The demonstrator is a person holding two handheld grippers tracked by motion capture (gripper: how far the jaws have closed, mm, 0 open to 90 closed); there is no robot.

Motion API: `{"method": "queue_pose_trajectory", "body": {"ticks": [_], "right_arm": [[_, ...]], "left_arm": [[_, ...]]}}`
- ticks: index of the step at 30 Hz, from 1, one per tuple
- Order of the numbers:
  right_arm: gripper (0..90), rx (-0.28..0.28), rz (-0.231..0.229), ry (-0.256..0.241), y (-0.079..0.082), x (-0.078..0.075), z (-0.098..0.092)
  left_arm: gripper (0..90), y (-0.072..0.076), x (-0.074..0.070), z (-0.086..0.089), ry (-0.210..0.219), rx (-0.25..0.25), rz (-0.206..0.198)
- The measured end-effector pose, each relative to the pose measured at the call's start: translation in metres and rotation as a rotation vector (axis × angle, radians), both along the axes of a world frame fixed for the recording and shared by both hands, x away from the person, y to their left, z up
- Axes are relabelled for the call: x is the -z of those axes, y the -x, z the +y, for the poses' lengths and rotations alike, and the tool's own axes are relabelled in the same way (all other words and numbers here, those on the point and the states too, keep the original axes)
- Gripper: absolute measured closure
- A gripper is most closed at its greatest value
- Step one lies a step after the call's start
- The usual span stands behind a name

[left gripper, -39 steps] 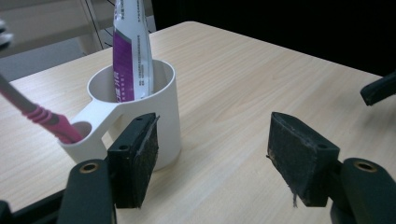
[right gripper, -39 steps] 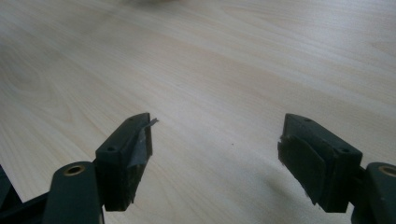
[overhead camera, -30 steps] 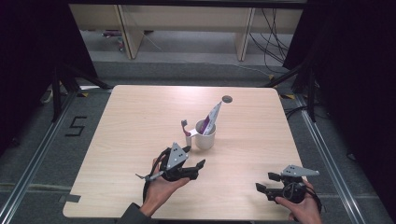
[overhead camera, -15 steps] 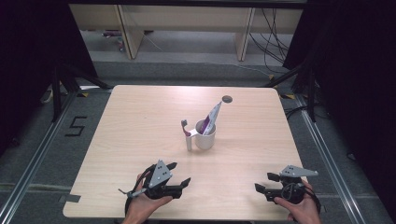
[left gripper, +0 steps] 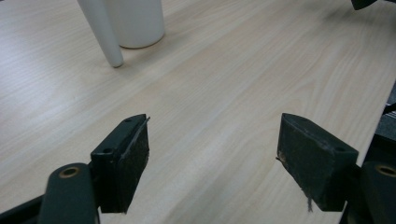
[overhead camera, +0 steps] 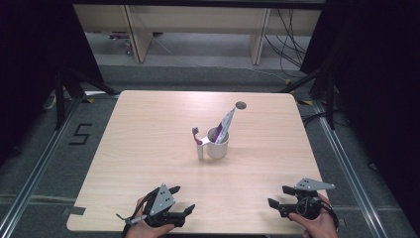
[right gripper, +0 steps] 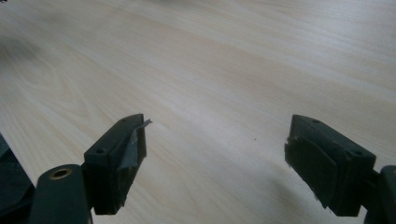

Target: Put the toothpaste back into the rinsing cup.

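A white cup (overhead camera: 218,147) stands at the middle of the wooden table (overhead camera: 148,129). A white and purple tube (overhead camera: 225,125) leans out of it to the far right. A white toothbrush-like stick (overhead camera: 199,145) leans against the cup's left side, its foot on the table. My left gripper (overhead camera: 182,199) rests open near the front edge, left of centre, with nothing between its jaws. In the left gripper view (left gripper: 212,140) the cup (left gripper: 136,22) and stick (left gripper: 100,32) lie well ahead. My right gripper (overhead camera: 279,196) sits open at the front right, over bare table in the right gripper view (right gripper: 217,140).
A small dark round spot (overhead camera: 241,105) marks the table's far side behind the cup. Dark floor, rails and cables (overhead camera: 292,34) surround the table. The table's near edge (overhead camera: 218,232) runs just under both hands.
My left gripper has pulled back from beside the cup toward the near edge and a little left, staying open. The right gripper has held still.
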State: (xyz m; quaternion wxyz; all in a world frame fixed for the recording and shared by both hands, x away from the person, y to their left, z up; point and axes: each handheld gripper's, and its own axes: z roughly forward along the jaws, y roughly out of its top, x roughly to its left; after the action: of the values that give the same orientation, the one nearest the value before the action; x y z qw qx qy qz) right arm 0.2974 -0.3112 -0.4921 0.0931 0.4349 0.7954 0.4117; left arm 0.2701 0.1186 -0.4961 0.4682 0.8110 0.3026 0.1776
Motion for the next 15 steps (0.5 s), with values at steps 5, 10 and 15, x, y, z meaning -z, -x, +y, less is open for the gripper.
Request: {"method": "queue_pose_trajectory", "body": {"ticks": [5, 10, 15], "right_arm": [[17.1, -0.006, 0.008, 0.004, 0.009, 0.000, 0.002], [16.8, -0.028, -0.021, 0.022, 0.016, 0.001, 0.001], [16.8, -0.036, 0.002, 0.025, 0.025, 0.003, 0.001]], "left_arm": [[21.3, 0.007, 0.001, -0.001, 0.003, 0.007, 0.010], [18.0, 0.009, 0.002, 0.001, 0.026, -0.007, 0.039], [16.5, 0.013, 0.002, 0.003, -0.014, -0.007, 0.054]]}}
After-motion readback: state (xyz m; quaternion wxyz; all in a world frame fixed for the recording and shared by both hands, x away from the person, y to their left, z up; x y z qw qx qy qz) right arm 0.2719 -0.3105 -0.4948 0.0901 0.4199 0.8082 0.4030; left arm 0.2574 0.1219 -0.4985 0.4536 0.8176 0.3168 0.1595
